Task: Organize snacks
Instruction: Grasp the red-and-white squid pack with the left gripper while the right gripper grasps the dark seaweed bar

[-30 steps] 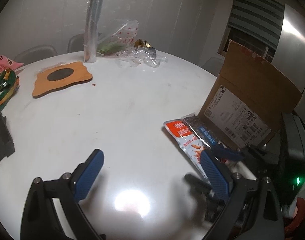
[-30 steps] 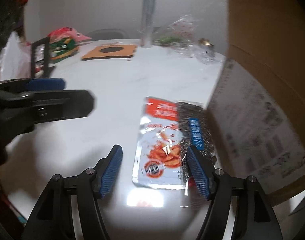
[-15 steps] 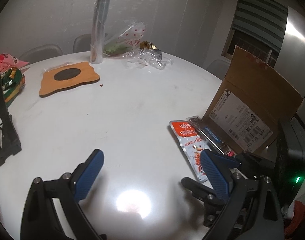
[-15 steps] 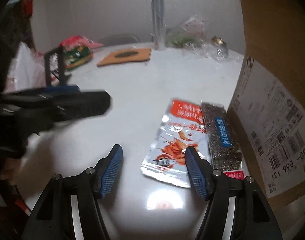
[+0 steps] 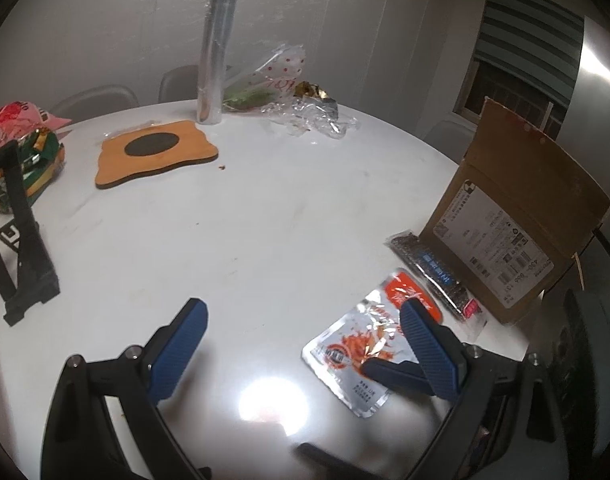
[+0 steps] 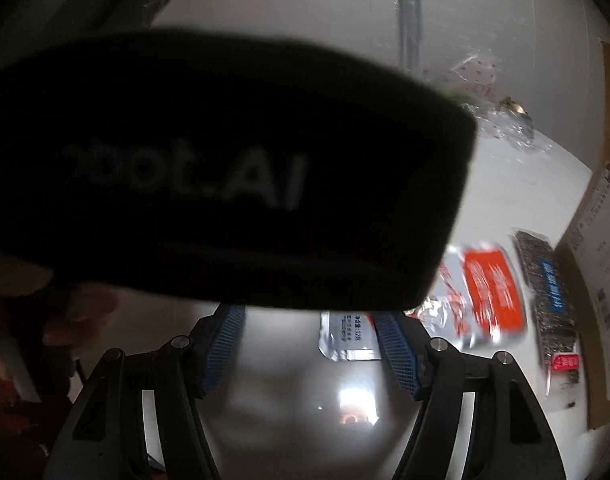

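A silver and red snack pouch (image 5: 357, 356) lies flat on the white round table (image 5: 265, 208), with a long dark snack bar with a blue label (image 5: 433, 272) beside it, next to a brown cardboard box (image 5: 517, 220). My left gripper (image 5: 305, 340) is open and empty, low over the table, its right finger over the pouch. In the right wrist view the pouch (image 6: 481, 292) and bar (image 6: 549, 288) show at right. My right gripper (image 6: 309, 344) is open; its right pad lies at the pouch's near corner. The black body of the left gripper (image 6: 209, 168) blocks much of that view.
At the table's far side stand a foil roll (image 5: 217, 56), crumpled clear plastic bags (image 5: 301, 100) and a wooden trivet (image 5: 153, 152). Snack bags (image 5: 21, 144) and a black stand (image 5: 17, 232) sit at the left edge. Chairs stand behind the table.
The left gripper pulled back and swung right over the pouch, and its body now crosses the right wrist view. The right gripper moved in to the pouch's near corner. The pouch has turned slightly.
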`<state>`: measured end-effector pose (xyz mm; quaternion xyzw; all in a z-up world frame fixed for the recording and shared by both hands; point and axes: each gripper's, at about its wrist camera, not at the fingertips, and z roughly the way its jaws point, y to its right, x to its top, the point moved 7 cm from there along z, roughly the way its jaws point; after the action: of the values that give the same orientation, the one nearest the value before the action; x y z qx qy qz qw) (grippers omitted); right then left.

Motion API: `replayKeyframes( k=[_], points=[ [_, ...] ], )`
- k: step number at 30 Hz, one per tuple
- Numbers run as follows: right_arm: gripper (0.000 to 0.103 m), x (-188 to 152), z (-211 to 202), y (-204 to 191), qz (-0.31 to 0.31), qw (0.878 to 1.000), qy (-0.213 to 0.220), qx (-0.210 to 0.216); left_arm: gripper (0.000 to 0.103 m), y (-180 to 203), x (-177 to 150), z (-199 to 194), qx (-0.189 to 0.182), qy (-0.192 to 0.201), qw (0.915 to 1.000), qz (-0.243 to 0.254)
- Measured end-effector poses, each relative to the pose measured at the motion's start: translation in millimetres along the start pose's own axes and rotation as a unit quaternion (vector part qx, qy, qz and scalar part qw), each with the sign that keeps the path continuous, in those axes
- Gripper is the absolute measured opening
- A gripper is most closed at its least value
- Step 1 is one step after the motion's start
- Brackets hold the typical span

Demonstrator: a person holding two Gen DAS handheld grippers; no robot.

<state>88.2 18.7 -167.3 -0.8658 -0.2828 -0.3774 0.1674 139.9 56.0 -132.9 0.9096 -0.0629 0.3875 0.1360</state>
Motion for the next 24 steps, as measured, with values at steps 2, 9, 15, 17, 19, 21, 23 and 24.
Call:
replayKeyframes(
  k=[2, 9, 15, 17, 19, 21, 23, 24],
  points=[
    [0.060, -0.4, -9.2, 4.3, 0.009, 1.000, 0.010, 0.004, 0.096, -1.1, -1.0, 0.1, 0.002, -0.003, 1.0000, 0.003],
    [0.060, -3.3, -59.8, 44.5, 0.018, 0.996, 0.030, -0.082, 0.096, 25.0, -5.9, 14.0, -0.030, -0.022, 0.9979, 0.053],
    [0.060, -26.7, -76.8, 80.1, 0.041, 0.986, 0.015, -0.158, 0.090, 56.8, -18.6, 36.4, -0.080, -0.067, 0.9891, 0.104],
    [0.056, -28.6, -73.9, 84.5, 0.041, 0.985, 0.014, -0.167, 0.090, 65.5, -22.1, 37.8, -0.098, -0.076, 0.9851, 0.119],
    [0.044, -31.0, -70.9, 90.6, 0.035, 0.981, 0.015, -0.190, 0.090, 68.7, -24.6, 43.5, -0.084, -0.090, 0.9835, 0.133],
    [0.040, -33.4, -66.9, 96.9, 0.035, 0.978, 0.013, -0.205, 0.090, 68.9, -26.5, 50.4, -0.059, -0.103, 0.9828, 0.141],
    [0.039, -37.7, -71.0, 97.8, 0.039, 0.976, 0.016, -0.212, 0.090, 69.4, -28.1, 54.8, -0.056, -0.115, 0.9809, 0.147],
    [0.039, -36.8, -67.5, 101.8, 0.039, 0.975, 0.016, -0.217, 0.090, 70.3, -28.9, 56.7, -0.059, -0.121, 0.9798, 0.149]
  ],
)
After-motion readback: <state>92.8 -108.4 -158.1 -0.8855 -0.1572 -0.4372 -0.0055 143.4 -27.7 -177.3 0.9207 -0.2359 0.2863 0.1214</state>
